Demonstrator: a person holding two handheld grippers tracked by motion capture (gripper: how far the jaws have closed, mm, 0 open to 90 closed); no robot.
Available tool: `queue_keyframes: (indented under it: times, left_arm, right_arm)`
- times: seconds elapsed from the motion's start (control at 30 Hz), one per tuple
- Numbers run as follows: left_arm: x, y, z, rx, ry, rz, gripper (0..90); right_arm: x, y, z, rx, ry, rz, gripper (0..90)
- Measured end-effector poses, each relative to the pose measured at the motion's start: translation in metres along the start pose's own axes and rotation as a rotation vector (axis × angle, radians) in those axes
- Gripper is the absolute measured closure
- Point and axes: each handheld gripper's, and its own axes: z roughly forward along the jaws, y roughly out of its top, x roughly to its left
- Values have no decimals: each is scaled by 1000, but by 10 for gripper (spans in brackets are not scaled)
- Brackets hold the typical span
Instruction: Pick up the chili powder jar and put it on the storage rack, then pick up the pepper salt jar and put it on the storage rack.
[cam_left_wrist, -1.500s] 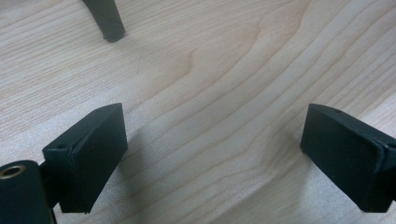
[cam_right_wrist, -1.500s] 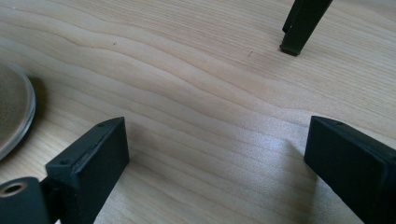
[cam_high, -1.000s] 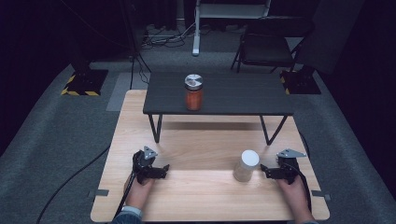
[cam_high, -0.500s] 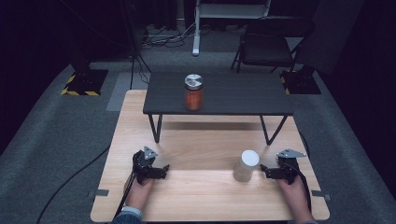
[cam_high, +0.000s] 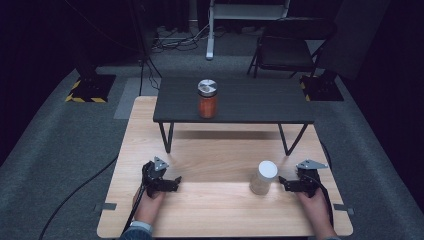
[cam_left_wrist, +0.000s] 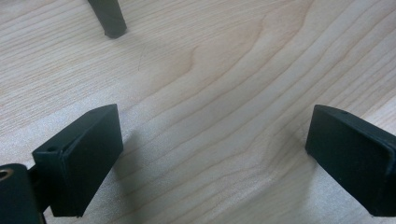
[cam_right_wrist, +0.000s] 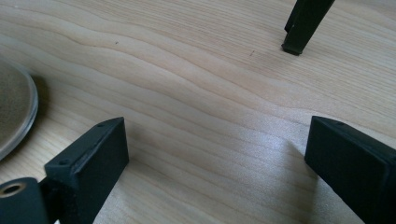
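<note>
No change from the earlier high views: both hands, both grippers and both jars sit where they were.

Left gripper (cam_high: 174, 181) rests on the wooden table (cam_high: 220, 220) at its near left, jaws spread with bare wood between them. In the left gripper view one foot of the small black table (cam_left_wrist: 109, 21) stands ahead of the jaws, well apart from them.

Right gripper (cam_high: 283, 183) rests at the near right, jaws likewise spread and holding nothing. The white-lidded jar (cam_high: 263, 178) stands upright just beside its tips, toward the table's middle; whether they touch cannot be told. In the right gripper view the jar's base (cam_right_wrist: 14, 112) sits left of the jaws, outside the gap.

The orange jar with a metal lid (cam_high: 207, 98) stands upright on the small black table (cam_high: 260, 102), left of its centre, close to its near edge.

Open room: bare wood between the two grippers and under the black table, bounded by its legs. Near table edge lies just behind the hands.

No readable writing or labels on either jar.
</note>
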Motion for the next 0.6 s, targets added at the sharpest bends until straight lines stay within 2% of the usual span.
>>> queue_keyframes:
  times: [0.6]
  left_arm:
    - [-1,0,0,1,2,-2,36]
  right_arm:
    - [0,0,0,1,3,-3,57]
